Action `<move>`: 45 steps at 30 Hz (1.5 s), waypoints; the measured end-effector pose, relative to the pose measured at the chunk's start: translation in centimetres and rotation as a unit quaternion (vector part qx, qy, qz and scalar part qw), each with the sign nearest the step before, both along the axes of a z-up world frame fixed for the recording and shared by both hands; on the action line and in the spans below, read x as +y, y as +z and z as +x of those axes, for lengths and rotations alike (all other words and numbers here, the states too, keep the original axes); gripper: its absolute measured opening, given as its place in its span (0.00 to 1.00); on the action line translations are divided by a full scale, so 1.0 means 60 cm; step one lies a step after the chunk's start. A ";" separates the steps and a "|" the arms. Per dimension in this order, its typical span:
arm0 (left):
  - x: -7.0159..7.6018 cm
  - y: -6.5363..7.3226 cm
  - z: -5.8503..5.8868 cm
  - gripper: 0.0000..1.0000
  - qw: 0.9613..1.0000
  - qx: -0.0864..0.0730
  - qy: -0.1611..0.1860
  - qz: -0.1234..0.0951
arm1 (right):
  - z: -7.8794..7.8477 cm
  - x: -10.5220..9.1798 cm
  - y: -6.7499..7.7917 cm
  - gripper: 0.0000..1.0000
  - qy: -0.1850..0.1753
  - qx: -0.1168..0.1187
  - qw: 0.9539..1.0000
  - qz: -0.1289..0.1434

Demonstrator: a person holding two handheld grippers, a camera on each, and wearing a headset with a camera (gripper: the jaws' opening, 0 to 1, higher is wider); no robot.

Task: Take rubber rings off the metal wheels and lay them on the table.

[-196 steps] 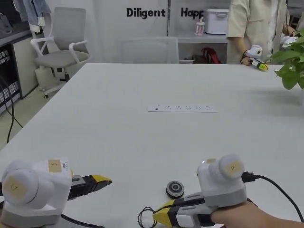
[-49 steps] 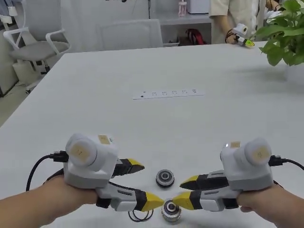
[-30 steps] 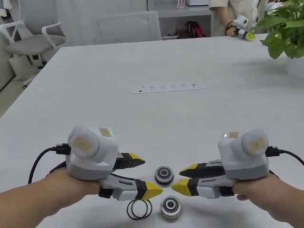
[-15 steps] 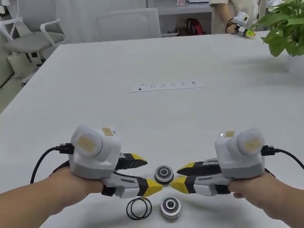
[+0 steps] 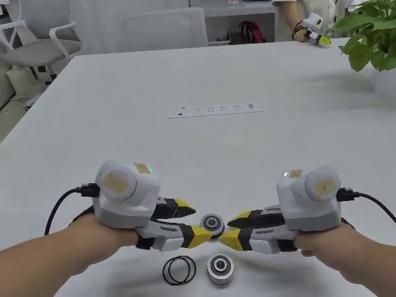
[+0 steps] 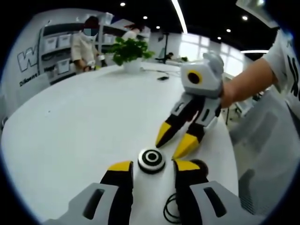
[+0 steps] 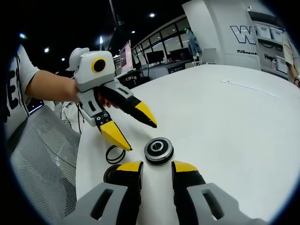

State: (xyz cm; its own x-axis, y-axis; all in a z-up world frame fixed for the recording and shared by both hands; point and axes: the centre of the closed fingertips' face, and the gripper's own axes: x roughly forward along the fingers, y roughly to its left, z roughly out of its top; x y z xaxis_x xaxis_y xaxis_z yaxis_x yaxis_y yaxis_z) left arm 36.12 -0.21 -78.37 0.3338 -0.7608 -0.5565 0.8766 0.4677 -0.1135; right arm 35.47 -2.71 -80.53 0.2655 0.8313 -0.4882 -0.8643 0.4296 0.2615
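A metal wheel [image 5: 212, 223] with a black rubber ring around it lies flat on the white table [image 5: 198, 154]. My left gripper [image 5: 194, 220] comes in from the left and my right gripper [image 5: 233, 228] from the right, both open, their yellow tips close on either side of the wheel. In the left gripper view the wheel [image 6: 151, 160] sits just ahead of my open left gripper [image 6: 153, 166], with the right gripper [image 6: 174, 143] beyond. A second wheel [image 5: 219, 266] and loose black rings [image 5: 179, 270] lie nearer me.
A white power strip [image 5: 216, 110] lies across the table's middle. A green plant [image 5: 371, 31] stands at the far right. A grey chair [image 5: 164, 28] is at the far edge, and a person [image 5: 303, 15] stands beyond it.
Over the last second both grippers have closed in on the farther wheel from either side. The nearer wheel and the loose rings have stayed put.
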 end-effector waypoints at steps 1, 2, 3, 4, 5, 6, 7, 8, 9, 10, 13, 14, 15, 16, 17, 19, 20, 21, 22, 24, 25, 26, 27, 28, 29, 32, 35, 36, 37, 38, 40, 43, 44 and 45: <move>0.000 0.000 0.001 0.34 1.000 0.000 0.000 0.000 | 0.000 0.000 0.000 0.21 0.000 0.000 1.000 0.000; -0.002 0.000 0.001 0.33 1.000 0.000 0.000 0.000 | 0.000 -0.001 0.000 0.21 -0.001 0.000 1.000 0.000; -0.002 0.000 0.001 0.32 1.000 0.000 -0.001 0.000 | 0.001 -0.001 0.000 0.21 -0.001 0.000 1.000 0.000; -0.003 -0.001 0.003 0.32 1.000 -0.003 -0.001 0.002 | 0.001 -0.002 -0.001 0.21 -0.001 0.001 1.000 0.001; -0.004 -0.001 0.003 0.32 1.000 -0.004 -0.001 0.002 | 0.001 -0.002 -0.001 0.21 -0.001 0.001 1.000 0.001; -0.006 -0.002 0.004 0.32 1.000 -0.003 -0.002 0.002 | 0.001 -0.003 -0.002 0.21 -0.002 0.001 1.000 0.000; -0.007 -0.002 0.005 0.30 1.000 -0.004 -0.002 0.003 | 0.001 -0.003 -0.003 0.21 -0.002 0.002 1.000 0.000; -0.008 -0.003 0.006 0.30 1.000 -0.005 -0.003 0.004 | 0.000 -0.003 -0.003 0.21 -0.002 0.002 1.000 0.000; -0.009 -0.003 0.007 0.29 1.000 -0.006 -0.004 0.005 | 0.000 -0.003 -0.003 0.21 -0.002 0.003 1.000 0.000; -0.010 -0.004 0.007 0.28 1.000 -0.006 -0.005 0.005 | -0.001 -0.003 -0.003 0.21 -0.002 0.003 1.000 0.000; -0.013 -0.005 0.009 0.26 1.000 -0.008 -0.006 0.006 | 0.001 -0.005 -0.003 0.21 -0.003 0.003 1.000 0.000; -0.014 -0.005 0.009 0.25 1.000 -0.008 -0.007 0.006 | 0.001 -0.005 -0.003 0.21 -0.003 0.002 1.000 0.000; -0.015 -0.006 0.008 0.25 1.000 -0.008 -0.008 0.007 | 0.001 -0.005 -0.002 0.21 -0.003 0.002 1.000 0.000; -0.016 -0.006 0.008 0.25 1.000 -0.007 -0.009 0.008 | 0.001 -0.005 -0.002 0.21 -0.003 0.002 1.000 0.000; -0.017 -0.008 0.008 0.25 1.000 -0.008 -0.011 0.009 | 0.001 -0.005 -0.002 0.21 -0.004 0.002 1.000 0.000; -0.018 -0.011 0.007 0.24 1.000 -0.008 -0.014 0.012 | 0.001 -0.006 -0.003 0.21 -0.004 0.003 1.000 0.000; -0.019 -0.012 0.007 0.23 1.000 -0.009 -0.015 0.015 | 0.001 -0.005 -0.003 0.21 -0.004 0.003 1.000 0.001; -0.019 -0.013 0.007 0.22 1.000 -0.010 -0.016 0.017 | 0.001 -0.005 -0.003 0.21 -0.004 0.003 1.000 0.000; -0.020 -0.014 0.008 0.22 1.000 -0.013 -0.018 0.020 | 0.000 -0.005 -0.004 0.21 -0.003 0.003 1.000 0.000; -0.021 -0.015 0.008 0.21 0.999 -0.013 -0.020 0.022 | 0.000 -0.005 -0.004 0.21 -0.003 0.003 1.000 -0.001; -0.021 -0.015 0.008 0.20 0.999 -0.014 -0.020 0.023 | 0.000 -0.005 -0.004 0.21 -0.003 0.004 1.000 0.000; -0.022 -0.017 0.009 0.19 0.999 -0.015 -0.021 0.025 | 0.000 -0.005 -0.004 0.21 -0.003 0.003 1.000 -0.001; -0.023 -0.017 0.009 0.18 0.999 -0.016 -0.022 0.026 | 0.000 -0.005 -0.004 0.21 -0.003 0.003 1.000 -0.001; -0.024 -0.018 0.008 0.18 0.999 -0.016 -0.023 0.028 | 0.000 -0.005 -0.003 0.21 -0.003 0.003 1.000 -0.001; -0.025 -0.019 0.008 0.17 0.999 -0.016 -0.023 0.029 | 0.000 -0.005 -0.003 0.21 -0.003 0.003 1.000 -0.001; -0.026 -0.020 0.008 0.16 0.999 -0.019 -0.024 0.031 | 0.001 -0.005 -0.003 0.21 -0.004 0.002 1.000 -0.001; -0.026 -0.020 0.012 0.14 0.999 -0.026 -0.022 0.038 | 0.002 -0.005 -0.003 0.21 -0.005 0.002 1.000 -0.001; -0.026 -0.020 0.012 0.14 0.999 -0.026 -0.023 0.038 | 0.002 -0.004 -0.003 0.21 -0.005 0.002 1.000 0.000; -0.026 -0.020 0.012 0.14 0.999 -0.025 -0.022 0.038 | 0.002 -0.003 -0.002 0.21 -0.005 0.002 1.000 0.000; -0.026 -0.021 0.012 0.14 0.999 -0.028 -0.022 0.040 | 0.002 -0.002 -0.002 0.22 -0.005 0.002 1.000 0.001; -0.028 -0.022 0.011 0.14 0.997 -0.041 -0.027 0.051 | 0.003 0.002 -0.001 0.22 -0.004 0.000 1.000 0.002; -0.027 -0.023 0.013 0.13 0.998 -0.038 -0.021 0.050 | 0.004 0.007 0.000 0.22 -0.003 -0.001 1.000 0.003; -0.027 -0.023 0.014 0.13 0.998 -0.037 -0.020 0.049 | 0.004 0.009 0.000 0.22 -0.003 -0.002 1.000 0.003; -0.027 -0.023 0.014 0.13 0.998 -0.037 -0.019 0.049 | 0.005 0.010 -0.001 0.22 -0.004 -0.003 1.000 0.002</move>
